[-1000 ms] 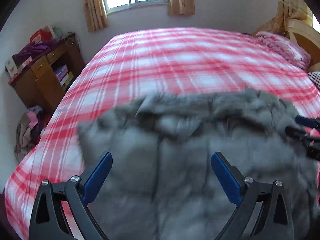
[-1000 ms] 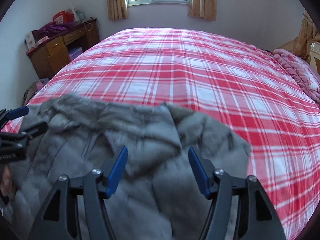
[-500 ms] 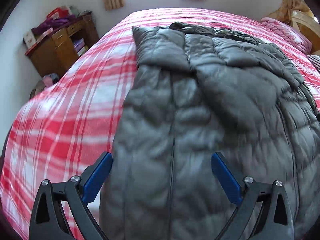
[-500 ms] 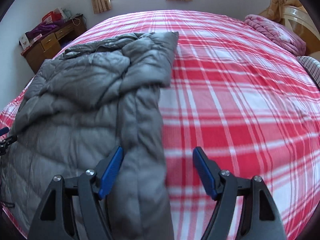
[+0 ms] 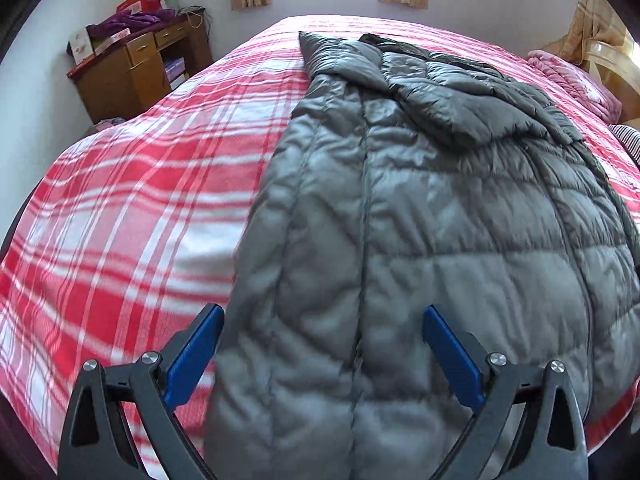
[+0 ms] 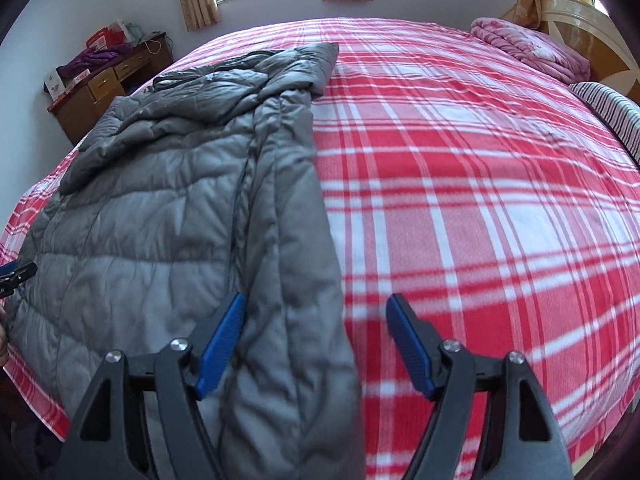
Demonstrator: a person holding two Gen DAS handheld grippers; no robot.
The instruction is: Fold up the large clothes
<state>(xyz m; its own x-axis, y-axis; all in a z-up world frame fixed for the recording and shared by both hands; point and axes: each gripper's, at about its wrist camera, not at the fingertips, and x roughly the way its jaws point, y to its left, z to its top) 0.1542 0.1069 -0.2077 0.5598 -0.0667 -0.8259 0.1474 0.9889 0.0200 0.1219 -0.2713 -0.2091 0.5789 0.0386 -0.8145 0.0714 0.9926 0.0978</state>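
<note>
A grey quilted puffer jacket (image 5: pixel 420 200) lies stretched lengthwise on the red plaid bed (image 5: pixel 132 200), its hood end far away and its hem near me. My left gripper (image 5: pixel 322 312) hovers open over the hem's left part, with the fabric below and between its blue fingers but not pinched. In the right wrist view the jacket (image 6: pixel 168 208) fills the left half of the bed (image 6: pixel 460 200). My right gripper (image 6: pixel 317 299) is open above the jacket's right edge, its pads clear of the cloth. The left gripper's tip (image 6: pixel 16 274) shows at the left edge.
A wooden desk (image 5: pixel 136 68) piled with boxes and clothes stands against the far left wall. At the right end lie a pink quilt (image 6: pixel 528 50), a striped pillow (image 6: pixel 612 112) and the headboard (image 6: pixel 592 20). Bare bedspread stretches right of the jacket.
The jacket was bunched and blurred close to both cameras; now it lies spread out flat. Both grippers have drawn back toward the bed's near edge. The right jaws stand slightly wider.
</note>
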